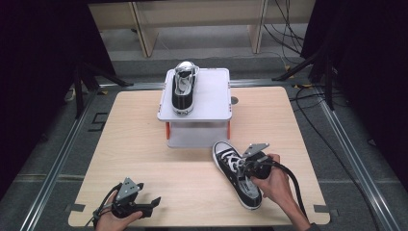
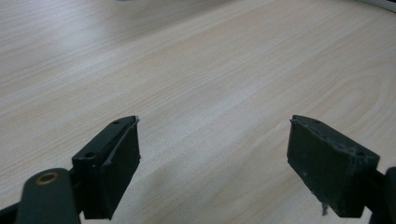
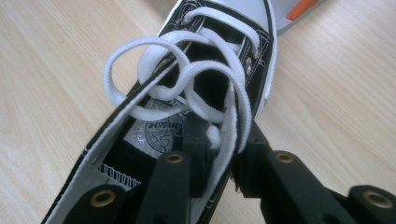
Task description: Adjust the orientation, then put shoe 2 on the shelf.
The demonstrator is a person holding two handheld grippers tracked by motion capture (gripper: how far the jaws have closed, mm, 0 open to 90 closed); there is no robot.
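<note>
Pale wood table point(image 1: 144, 144), dark curtains either side, grey floor and cables beyond.

Nearest, at the table's front edge left of the near shoe: left gripper point(image 1: 155, 201), held in the person's left hand point(image 1: 111, 219), jaws apart with nothing between them. Left gripper view confirms this: two black pads spread wide over bare wood grain point(image 2: 210, 93), a detail the high view leaves small.

Right of it, the near shoe point(image 1: 238, 173), a black high-top sneaker with white laces, lies on the table in front of the stand, toe toward the stand. Right gripper point(image 1: 244, 169) is clamped on the shoe's side wall at the collar; right hand point(image 1: 274, 180) behind it. Right gripper view shows what the high view cannot: one jaw inside the shoe opening, the other outside, canvas pinched between; loose lace loops point(image 3: 177, 79) and a printed insole point(image 3: 156, 133).

Farther: white two-tier stand point(image 1: 211, 96) with orange posts. Second shoe point(image 1: 184, 86) sits on its top shelf, left side.

Count: two shoes, two grippers, one stand.
</note>
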